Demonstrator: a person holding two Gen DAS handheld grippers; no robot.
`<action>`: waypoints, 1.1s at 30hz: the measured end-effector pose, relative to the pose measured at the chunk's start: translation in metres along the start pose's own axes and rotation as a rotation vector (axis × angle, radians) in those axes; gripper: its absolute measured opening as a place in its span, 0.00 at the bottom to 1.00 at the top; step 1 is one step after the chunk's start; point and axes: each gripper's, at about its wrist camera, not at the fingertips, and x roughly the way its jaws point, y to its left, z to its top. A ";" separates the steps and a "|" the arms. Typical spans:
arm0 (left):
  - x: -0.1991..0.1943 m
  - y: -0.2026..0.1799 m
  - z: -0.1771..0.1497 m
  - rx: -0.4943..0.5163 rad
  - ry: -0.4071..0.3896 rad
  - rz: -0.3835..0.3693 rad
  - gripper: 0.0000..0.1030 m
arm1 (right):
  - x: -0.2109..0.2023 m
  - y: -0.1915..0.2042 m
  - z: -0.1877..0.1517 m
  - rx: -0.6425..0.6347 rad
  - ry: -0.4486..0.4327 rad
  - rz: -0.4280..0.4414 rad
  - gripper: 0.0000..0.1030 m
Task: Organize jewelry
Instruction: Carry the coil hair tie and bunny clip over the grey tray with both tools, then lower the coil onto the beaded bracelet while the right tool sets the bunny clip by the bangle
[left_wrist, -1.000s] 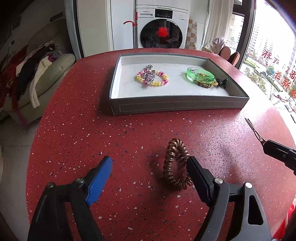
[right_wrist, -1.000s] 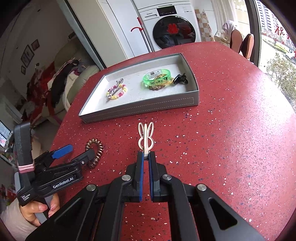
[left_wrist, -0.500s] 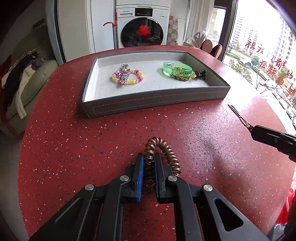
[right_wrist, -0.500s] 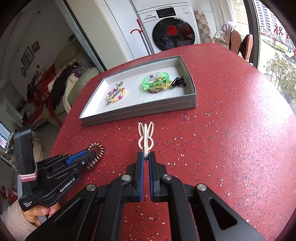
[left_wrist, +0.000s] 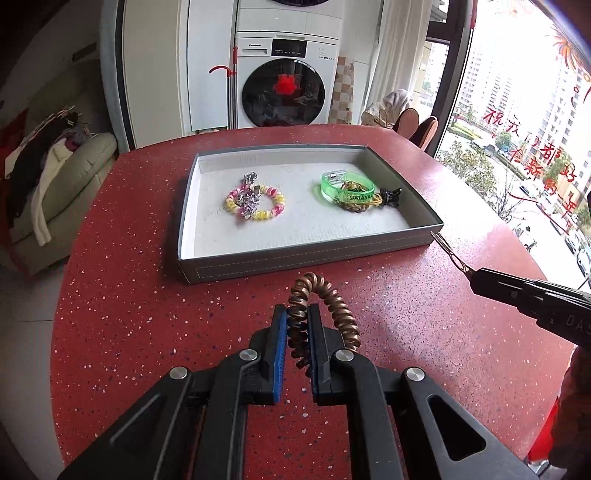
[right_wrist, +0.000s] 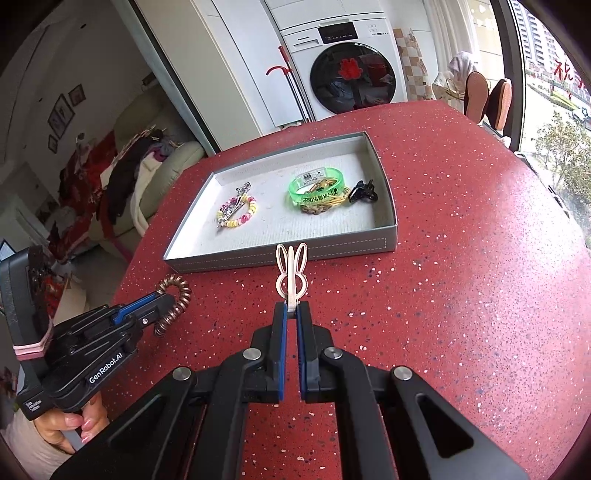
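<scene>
Now left hand-held gripper (left_wrist: 296, 325) pinches a coiled bronze spiral hair tie (left_wrist: 325, 306).

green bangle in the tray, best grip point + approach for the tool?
Pinch the green bangle across its clear band at the near-left arc, coming from above with one finger inside the ring. It lies nearly flat in the tray, whose walls block a side approach; the far-right arc sits on a braided bracelet near a black clip.

A rounded red desk (left_wrist: 147, 295) flecked with pale speckles carries a shallow grey tray (left_wrist: 306, 254) with a white lining, set toward the far side, its long wall facing the near edge.
</scene>
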 end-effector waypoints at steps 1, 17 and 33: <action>0.000 0.001 0.003 -0.002 -0.003 -0.001 0.28 | 0.001 0.000 0.004 -0.005 0.000 0.000 0.05; 0.011 0.010 0.074 -0.019 -0.063 0.020 0.28 | 0.021 -0.009 0.085 -0.022 -0.021 0.001 0.05; 0.084 0.007 0.140 -0.038 -0.024 0.042 0.28 | 0.082 -0.039 0.144 0.016 0.015 -0.043 0.05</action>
